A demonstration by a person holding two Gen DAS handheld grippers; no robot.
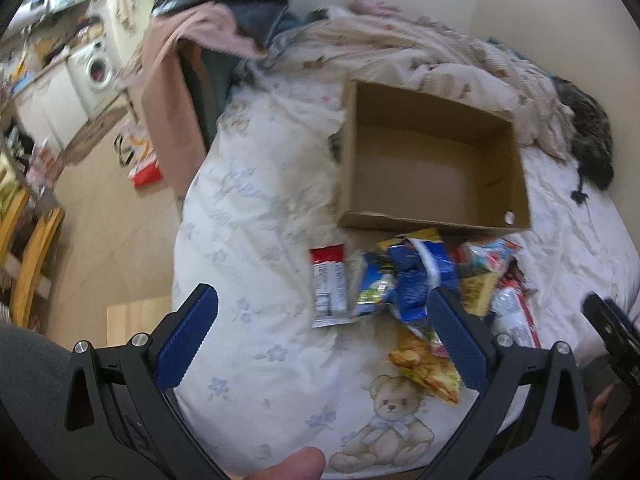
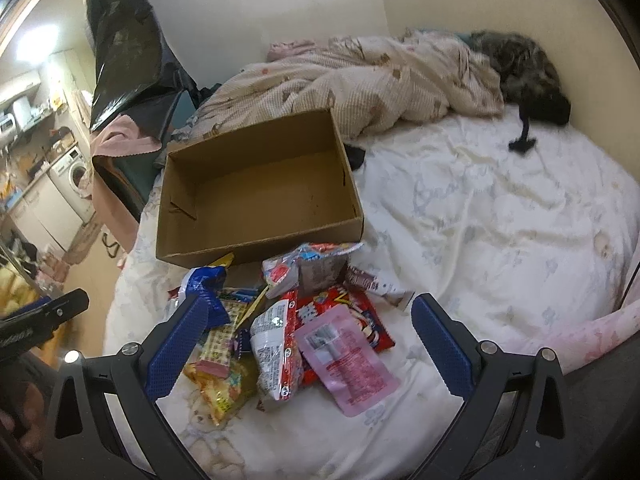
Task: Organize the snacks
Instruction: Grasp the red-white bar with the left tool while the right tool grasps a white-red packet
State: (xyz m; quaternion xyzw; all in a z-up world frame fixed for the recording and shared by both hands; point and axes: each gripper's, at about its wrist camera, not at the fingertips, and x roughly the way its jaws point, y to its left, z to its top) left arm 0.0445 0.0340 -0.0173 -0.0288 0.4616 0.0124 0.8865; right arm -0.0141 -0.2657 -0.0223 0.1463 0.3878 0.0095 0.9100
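Observation:
An empty brown cardboard box lies open on the bed. Just in front of it sits a heap of snack packets. A red-and-white packet, blue packets and a yellow chip bag show in the left wrist view. In the right wrist view I see a pink pouch, a red packet and a clear-and-red bag. My left gripper is open above the heap's left side. My right gripper is open over the heap, nothing between its fingers.
The white floral bedsheet spreads wide to the right. A crumpled beige blanket and a dark furry bundle lie by the wall. The bed's left edge drops to a wooden floor, with a washing machine beyond.

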